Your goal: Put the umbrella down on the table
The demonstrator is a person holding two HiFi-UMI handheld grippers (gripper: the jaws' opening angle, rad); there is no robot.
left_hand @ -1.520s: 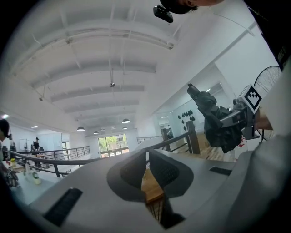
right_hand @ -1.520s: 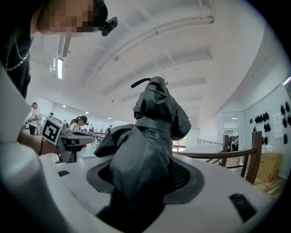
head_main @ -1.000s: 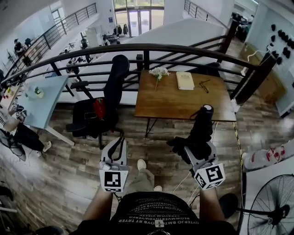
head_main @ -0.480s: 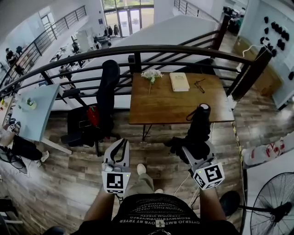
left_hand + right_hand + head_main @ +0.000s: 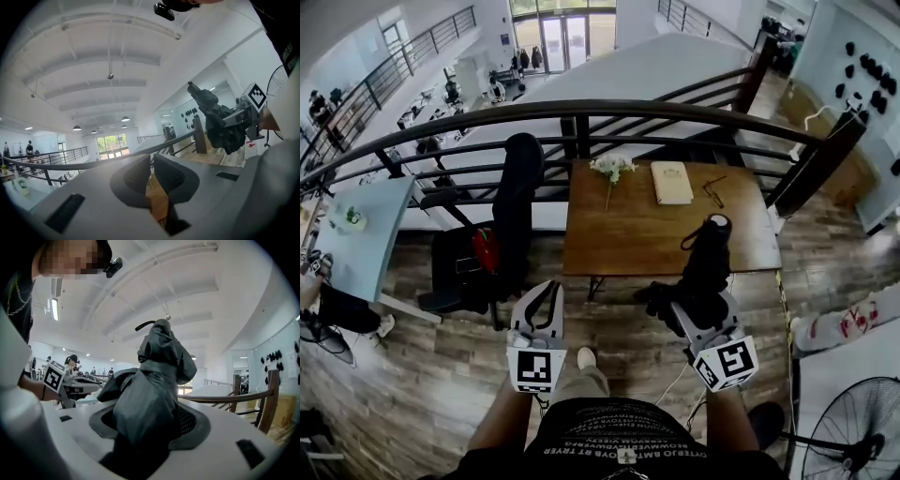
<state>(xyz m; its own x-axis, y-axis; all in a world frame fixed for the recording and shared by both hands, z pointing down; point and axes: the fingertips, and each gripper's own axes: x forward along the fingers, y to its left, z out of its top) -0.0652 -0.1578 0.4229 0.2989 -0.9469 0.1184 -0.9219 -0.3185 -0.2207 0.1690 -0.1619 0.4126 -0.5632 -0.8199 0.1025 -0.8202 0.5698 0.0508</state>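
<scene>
A folded black umbrella (image 5: 709,261) stands up out of my right gripper (image 5: 703,298), whose jaws are shut on its lower part. In the right gripper view the umbrella's (image 5: 151,394) dark fabric fills the gap between the pads, and its strap end sticks up on top. The umbrella hangs just before the near edge of the brown wooden table (image 5: 642,230). My left gripper (image 5: 549,291) is held over the floor left of that table, with its fingertips together and nothing between them. In the left gripper view the pads (image 5: 172,177) stand almost touching, and the umbrella (image 5: 219,123) shows at the right.
On the table's far side lie a bunch of white flowers (image 5: 612,169), a pale book (image 5: 671,182) and glasses (image 5: 713,190). A black office chair (image 5: 502,234) stands left of the table. A dark railing (image 5: 609,108) runs behind it, and a floor fan (image 5: 844,431) stands at the bottom right.
Both grippers have moved forward toward the table, which sits nearer and lower in the head view now. The right gripper's hold on the umbrella is unchanged.
</scene>
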